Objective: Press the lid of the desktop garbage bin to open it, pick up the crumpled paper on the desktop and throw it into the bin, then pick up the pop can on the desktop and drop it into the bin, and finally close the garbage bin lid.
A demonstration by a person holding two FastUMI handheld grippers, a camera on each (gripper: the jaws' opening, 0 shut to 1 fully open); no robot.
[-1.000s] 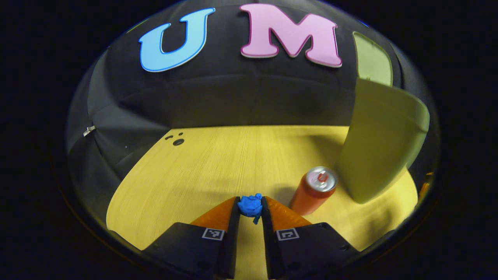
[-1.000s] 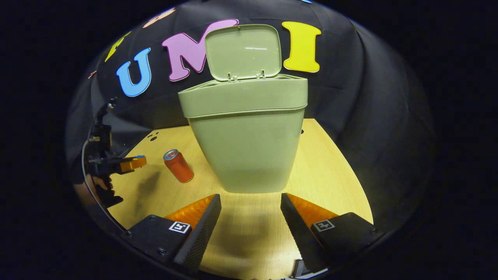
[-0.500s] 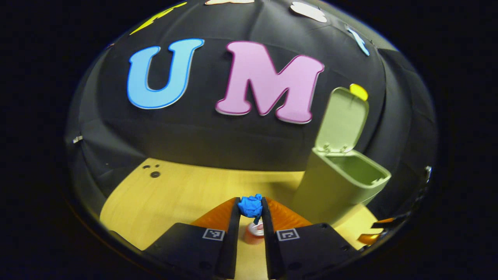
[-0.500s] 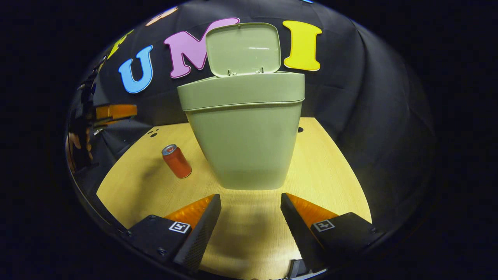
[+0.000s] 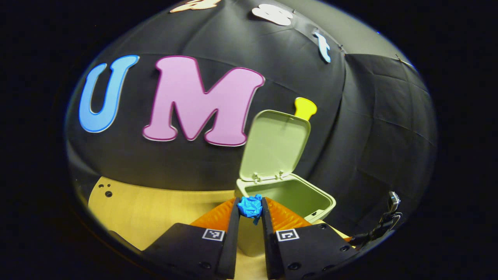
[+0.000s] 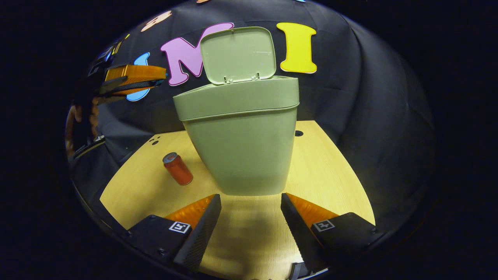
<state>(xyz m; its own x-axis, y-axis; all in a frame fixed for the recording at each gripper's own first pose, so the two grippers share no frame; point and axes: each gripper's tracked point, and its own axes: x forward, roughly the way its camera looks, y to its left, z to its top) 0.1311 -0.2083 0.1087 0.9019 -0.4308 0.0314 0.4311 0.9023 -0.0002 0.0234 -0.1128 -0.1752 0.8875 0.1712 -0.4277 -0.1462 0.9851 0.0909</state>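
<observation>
A blue ball of crumpled paper (image 5: 251, 206) is pinched between the fingertips of my left gripper (image 5: 250, 207), held in the air just short of the near rim of the pale green bin (image 5: 288, 198). The bin's lid (image 5: 274, 144) stands up and the inside shows. In the right gripper view the same bin (image 6: 240, 147) stands close ahead with its lid (image 6: 238, 54) raised. My right gripper (image 6: 251, 202) is open, low over the table in front of the bin. An orange pop can (image 6: 177, 168) stands upright left of the bin. The left gripper (image 6: 155, 81) hangs high at the left.
The light wooden table (image 6: 330, 171) runs around the bin, with small holes near its far left corner (image 6: 155, 140). A hand (image 6: 83, 116) holds the left gripper at the left edge. A cable (image 5: 383, 225) hangs at the right in the left gripper view.
My left gripper has risen and swung right with the paper, from above the can to the bin's open mouth. The right gripper has hardly moved.
</observation>
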